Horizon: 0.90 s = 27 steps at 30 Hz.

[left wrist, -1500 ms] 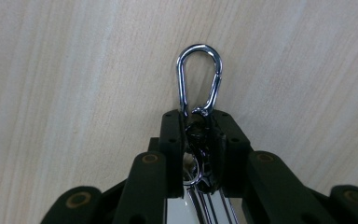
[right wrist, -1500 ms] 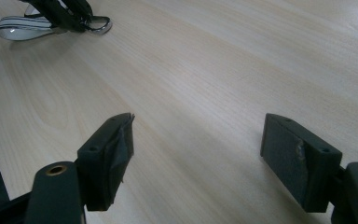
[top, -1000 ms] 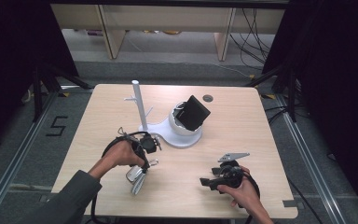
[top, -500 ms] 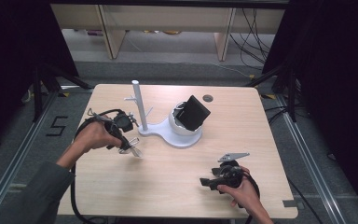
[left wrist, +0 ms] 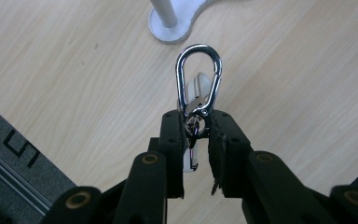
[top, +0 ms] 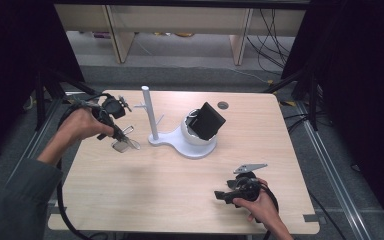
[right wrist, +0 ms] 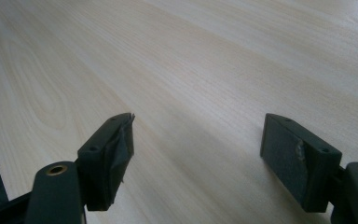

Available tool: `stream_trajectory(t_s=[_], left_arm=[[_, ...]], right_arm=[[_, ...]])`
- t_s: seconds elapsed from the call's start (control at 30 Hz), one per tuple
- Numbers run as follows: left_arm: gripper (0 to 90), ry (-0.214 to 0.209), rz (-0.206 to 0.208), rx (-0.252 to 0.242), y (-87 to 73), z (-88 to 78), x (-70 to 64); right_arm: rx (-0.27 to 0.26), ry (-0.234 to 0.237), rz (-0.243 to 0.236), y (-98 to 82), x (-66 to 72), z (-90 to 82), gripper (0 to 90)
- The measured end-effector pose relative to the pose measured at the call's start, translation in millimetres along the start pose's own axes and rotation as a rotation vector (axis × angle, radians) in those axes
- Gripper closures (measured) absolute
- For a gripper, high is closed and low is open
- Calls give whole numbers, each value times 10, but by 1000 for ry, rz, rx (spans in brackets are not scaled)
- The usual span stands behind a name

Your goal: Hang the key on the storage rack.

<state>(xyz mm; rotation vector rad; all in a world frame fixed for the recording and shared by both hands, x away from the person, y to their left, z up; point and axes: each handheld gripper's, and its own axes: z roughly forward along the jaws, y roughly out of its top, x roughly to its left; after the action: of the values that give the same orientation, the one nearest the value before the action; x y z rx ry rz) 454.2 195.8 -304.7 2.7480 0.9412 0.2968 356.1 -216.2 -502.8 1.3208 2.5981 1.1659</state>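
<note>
Left gripper [left wrist: 196,122]: jaws nearly together, clamped on the swivel end of a silver carabiner clip [left wrist: 198,77]. Something white and a small metal piece hang off the clip between and behind the jaws; can't tell what they are. Clip's loop sticks out past the jaw tips, gate closed, shiny chrome. In the high view the left gripper [top: 121,134] is up off the table [top: 145,195] at its left edge, just left of the white stand [top: 177,141] and its upright post [top: 149,112]. Left hand [top: 82,125] wraps the gripper body, forearm coming in from lower left.

Right gripper [right wrist: 198,154]: jaws wide apart, nothing between them, bare tabletop ahead. Right hand [top: 254,199] sits low on the table near its front right edge, well apart from the stand.
</note>
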Motion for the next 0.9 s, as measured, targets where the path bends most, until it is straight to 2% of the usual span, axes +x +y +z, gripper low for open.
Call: stream_trajectory(t_s=[0.13, 0.23, 0.3, 0.33, 0.37, 0.43, 0.5, 0.57, 0.6, 0.73, 0.9], left_arm=[[753, 26, -23, -7, 37, -92, 89], [753, 27, -42, -19, 67, -150, 147], [753, 32, -41, -18, 88, -169, 169], [753, 36, -42, -19, 102, -179, 177], [753, 32, -45, -18, 116, -188, 183], [753, 36, -46, -21, 150, -207, 199], [753, 39, -52, -34, 186, -231, 218], [753, 40, -65, -44, 225, -248, 233], [752, 45, -55, -38, 239, -257, 246], [753, 45, -73, -50, 304, -238, 257], [753, 51, -73, -31, 364, -175, 264]], right_arm=[[2, 0, -1, -1, -2, 3, 267], [1, 1, 1, 0, -4, 2, 267], [1, 1, 1, -2, -6, 2, 267], [10, 9, 33, -3, 20, -3, 267], [3, 10, 11, -1, 2, 2, 267], [2, 26, 20, -3, 4, 9, 267], [0, 1, 2, -1, -13, 1, 266], [-9, 1, 14, -1, -11, -2, 267], [-6, 12, 18, 2, -7, -11, 267], [-18, -1, 9, 10, -8, -24, 267], [-17, 16, 6, 14, -7, -15, 267]])
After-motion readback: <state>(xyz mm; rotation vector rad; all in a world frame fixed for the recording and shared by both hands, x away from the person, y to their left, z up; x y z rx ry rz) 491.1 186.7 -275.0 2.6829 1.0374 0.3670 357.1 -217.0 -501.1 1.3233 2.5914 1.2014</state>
